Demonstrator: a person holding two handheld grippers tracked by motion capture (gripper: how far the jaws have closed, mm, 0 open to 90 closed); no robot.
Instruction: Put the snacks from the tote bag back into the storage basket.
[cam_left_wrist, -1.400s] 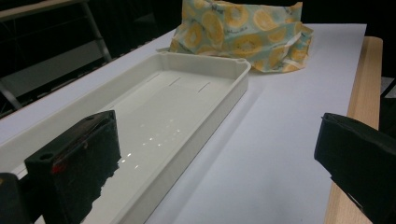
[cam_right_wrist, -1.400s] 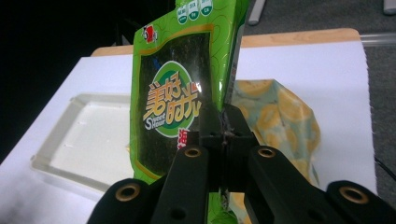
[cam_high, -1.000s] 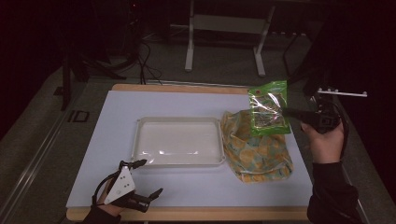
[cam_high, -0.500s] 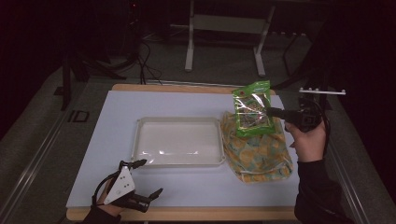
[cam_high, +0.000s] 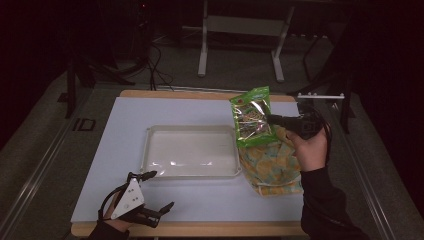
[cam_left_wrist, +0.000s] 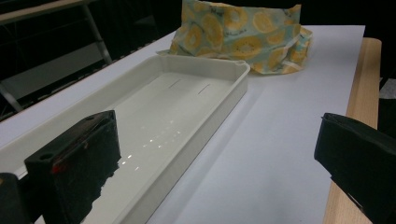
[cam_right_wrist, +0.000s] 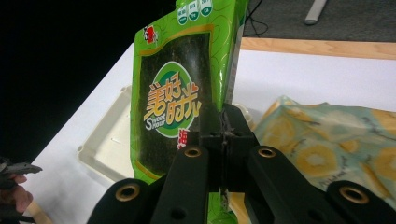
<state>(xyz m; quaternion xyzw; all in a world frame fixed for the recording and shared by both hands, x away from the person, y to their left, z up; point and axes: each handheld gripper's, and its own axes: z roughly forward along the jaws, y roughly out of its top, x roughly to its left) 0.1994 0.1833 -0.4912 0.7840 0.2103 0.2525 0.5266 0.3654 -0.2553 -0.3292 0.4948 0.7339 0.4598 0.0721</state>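
A green snack packet (cam_high: 251, 118) hangs in the air above the right end of the white tray (cam_high: 165, 170), held by its edge in my right gripper (cam_high: 270, 119), which is shut on it. In the right gripper view the packet (cam_right_wrist: 180, 88) stands upright between the closed jaws (cam_right_wrist: 223, 128). A yellow-patterned cloth bag (cam_high: 272, 167) lies on the table right of the tray, below the packet. My left gripper (cam_high: 152, 191) rests open near the front edge, left of centre, with nothing between its fingers. The tray (cam_left_wrist: 196, 121) and the bag (cam_left_wrist: 240, 32) lie ahead of it.
The tray is empty and sits mid-table on a pale sheet (cam_high: 200, 107) with a wooden edge (cam_high: 210, 229). A metal stand (cam_high: 240, 30) and cables lie on the floor behind the table.
My right gripper has carried the green packet leftward, from over the bag's far right to over the tray's right end. The left gripper has stayed put.
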